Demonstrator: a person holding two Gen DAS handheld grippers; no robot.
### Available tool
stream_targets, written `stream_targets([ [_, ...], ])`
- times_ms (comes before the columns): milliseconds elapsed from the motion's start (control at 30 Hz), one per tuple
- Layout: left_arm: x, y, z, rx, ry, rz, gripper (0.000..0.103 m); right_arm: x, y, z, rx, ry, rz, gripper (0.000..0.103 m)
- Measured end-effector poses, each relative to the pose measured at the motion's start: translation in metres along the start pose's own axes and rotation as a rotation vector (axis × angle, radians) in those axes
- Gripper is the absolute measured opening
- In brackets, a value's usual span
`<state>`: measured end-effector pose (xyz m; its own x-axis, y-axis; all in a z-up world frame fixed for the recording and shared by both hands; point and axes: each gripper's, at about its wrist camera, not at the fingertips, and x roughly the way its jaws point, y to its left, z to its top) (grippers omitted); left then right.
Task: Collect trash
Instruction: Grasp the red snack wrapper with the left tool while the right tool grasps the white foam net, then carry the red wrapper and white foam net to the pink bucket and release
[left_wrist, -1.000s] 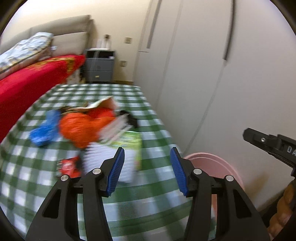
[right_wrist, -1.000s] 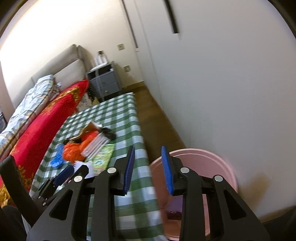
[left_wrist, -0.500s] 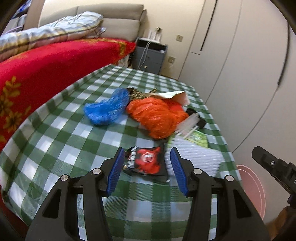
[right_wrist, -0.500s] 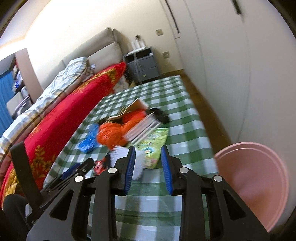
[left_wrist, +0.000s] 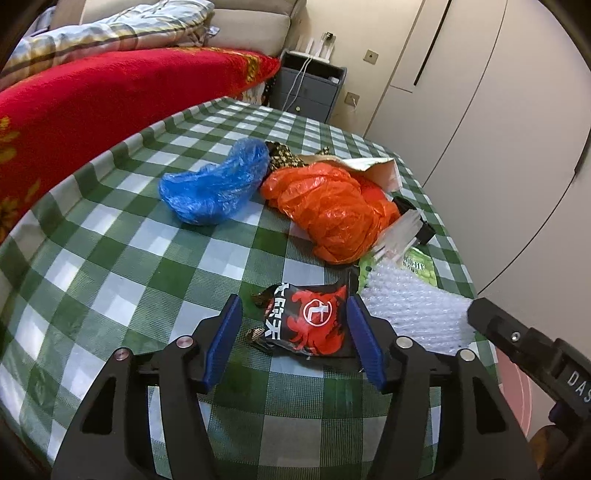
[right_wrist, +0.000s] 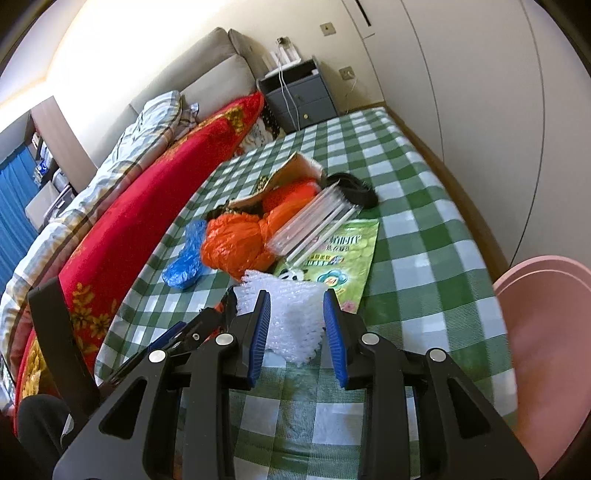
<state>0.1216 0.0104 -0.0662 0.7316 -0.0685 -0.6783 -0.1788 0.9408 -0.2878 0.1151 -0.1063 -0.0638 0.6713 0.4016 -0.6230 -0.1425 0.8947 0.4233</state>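
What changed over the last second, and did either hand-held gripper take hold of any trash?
Both swung from the pink bin toward the table. The left hand-held gripper, its jaws just opening wider, now frames the red-and-black wrapper; the right hand-held gripper frames the bubble wrap. Nothing gripped. The trash lies unmoved.

Cream wardrobe doors (left_wrist: 461, 92) face a red-blanketed bed (left_wrist: 92, 96) beside a grey nightstand (right_wrist: 299, 96).

one blue plastic bag (left_wrist: 218, 190), one orange plastic bag (left_wrist: 332, 210), one red snack wrapper (left_wrist: 310, 319), one bubble wrap sheet (right_wrist: 291, 314), one green packet (right_wrist: 340, 258), one pink bin (right_wrist: 546, 354)
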Motion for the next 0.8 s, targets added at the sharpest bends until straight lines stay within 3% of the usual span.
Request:
stream_targets([
  [200,0.008,0.0,0.0,-0.008,0.034,0.001,0.058,0.008,0.001,-0.002,-0.009,0.03,0.004,0.029],
  [267,0.009,-0.002,0.0,0.0,0.036,0.007,0.058,0.009,0.001,-0.003,-0.012,0.036,0.007,0.019],
  [433,0.007,-0.002,0.001,0.005,0.038,-0.006,0.046,0.007,0.006,-0.004,-0.042,0.04,0.011,0.008],
  [800,-0.013,0.0,0.0,0.031,-0.015,0.017,0.045,-0.016,0.019,-0.004,-0.087,-0.013,0.011,0.006],
])
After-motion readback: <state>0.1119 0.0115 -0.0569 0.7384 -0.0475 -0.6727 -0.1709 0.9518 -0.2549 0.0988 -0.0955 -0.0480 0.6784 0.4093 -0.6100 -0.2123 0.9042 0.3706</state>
